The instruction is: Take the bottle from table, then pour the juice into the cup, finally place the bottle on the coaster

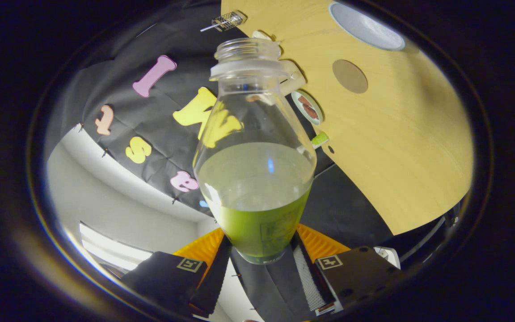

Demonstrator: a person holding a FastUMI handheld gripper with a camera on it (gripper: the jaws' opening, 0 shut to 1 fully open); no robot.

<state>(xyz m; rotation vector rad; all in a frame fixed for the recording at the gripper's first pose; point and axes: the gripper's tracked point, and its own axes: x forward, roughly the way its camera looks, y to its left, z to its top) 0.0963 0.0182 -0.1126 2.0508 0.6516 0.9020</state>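
Gripper view: gripper [257, 250] clamps capless bottle [255, 165] at its base, frame centre, tilted, w/ green juice in lower half. Wooden bench [400, 147] upper right carries round brown coaster [349, 76] and pale cup [366, 27] beyond.

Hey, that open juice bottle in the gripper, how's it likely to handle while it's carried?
The bottle has no cap, so its green juice could spill if tipped further. It looks about half full, likely moderately heavy. The gripper clamps its smooth base, which might slip.
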